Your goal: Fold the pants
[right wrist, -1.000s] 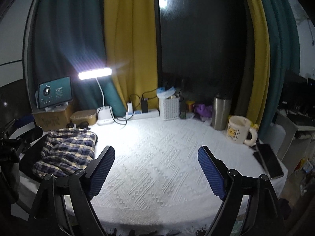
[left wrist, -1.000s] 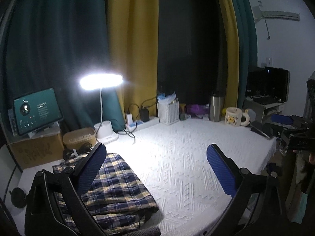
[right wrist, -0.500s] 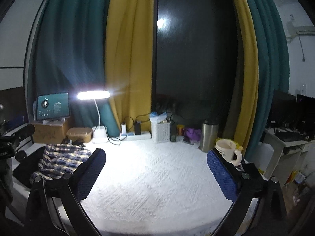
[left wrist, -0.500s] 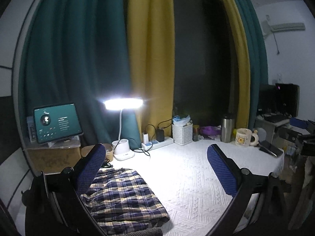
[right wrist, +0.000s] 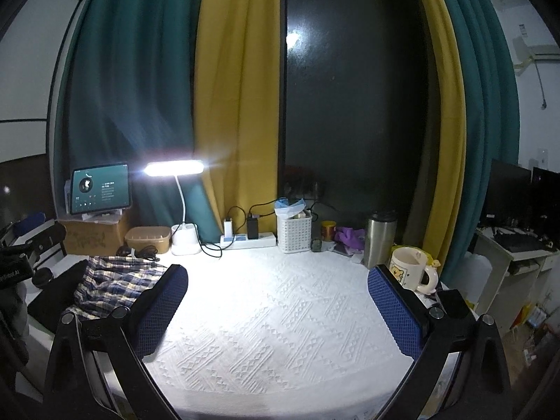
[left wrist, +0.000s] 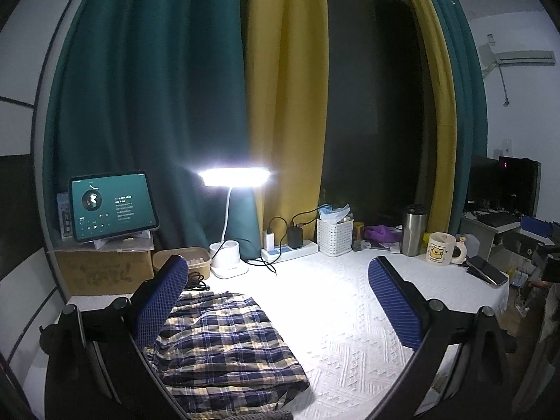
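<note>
Left wrist view: blue-and-cream plaid pants (left wrist: 224, 343) lying as a compact folded bundle at left end of white textured tablecloth (left wrist: 343, 315), folding apparently finished; left gripper (left wrist: 276, 301) and right gripper (right wrist: 276, 308) both spread wide, empty.

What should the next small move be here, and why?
Probably bring the left gripper down toward the blue, white and yellow plaid pants. They lie in a rumpled bundle at the left end of the white textured tablecloth. Both the left gripper and the right gripper are open, empty and above the table, and the left is nearer the pants.
</note>
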`<state>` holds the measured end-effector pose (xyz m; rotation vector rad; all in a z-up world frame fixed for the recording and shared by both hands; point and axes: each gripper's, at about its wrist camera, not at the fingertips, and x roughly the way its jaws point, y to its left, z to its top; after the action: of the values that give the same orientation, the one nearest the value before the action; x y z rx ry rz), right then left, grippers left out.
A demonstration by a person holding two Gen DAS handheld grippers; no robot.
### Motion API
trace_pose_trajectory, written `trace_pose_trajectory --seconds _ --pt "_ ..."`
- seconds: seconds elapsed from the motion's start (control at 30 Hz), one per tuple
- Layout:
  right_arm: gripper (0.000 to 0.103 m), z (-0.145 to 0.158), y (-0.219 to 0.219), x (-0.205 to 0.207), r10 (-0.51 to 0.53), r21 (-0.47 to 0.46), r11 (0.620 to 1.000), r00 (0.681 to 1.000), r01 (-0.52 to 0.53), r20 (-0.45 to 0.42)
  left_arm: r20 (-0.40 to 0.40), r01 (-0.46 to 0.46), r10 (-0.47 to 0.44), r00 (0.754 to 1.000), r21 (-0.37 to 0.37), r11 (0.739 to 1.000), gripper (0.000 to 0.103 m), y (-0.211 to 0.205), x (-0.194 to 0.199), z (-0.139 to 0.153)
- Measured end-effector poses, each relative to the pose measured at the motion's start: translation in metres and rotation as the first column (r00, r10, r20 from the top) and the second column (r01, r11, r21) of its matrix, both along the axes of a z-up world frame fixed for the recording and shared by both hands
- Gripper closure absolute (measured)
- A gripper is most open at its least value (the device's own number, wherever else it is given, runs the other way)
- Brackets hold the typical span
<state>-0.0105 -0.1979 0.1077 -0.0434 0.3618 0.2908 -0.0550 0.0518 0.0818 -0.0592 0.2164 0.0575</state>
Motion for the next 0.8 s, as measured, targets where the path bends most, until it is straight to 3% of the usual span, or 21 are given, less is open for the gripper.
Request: trace_pose_trajectory --seconds 0.8 --pt "0.0 -0.0027 0.0043 -0.0018 0.009 -0.004 1.0 1.0 -0.009 -0.009 -0.003 -0.005 0.005 1.0 -0.005 1.0 0.001 0.0034 -0.0016 -0.0023"
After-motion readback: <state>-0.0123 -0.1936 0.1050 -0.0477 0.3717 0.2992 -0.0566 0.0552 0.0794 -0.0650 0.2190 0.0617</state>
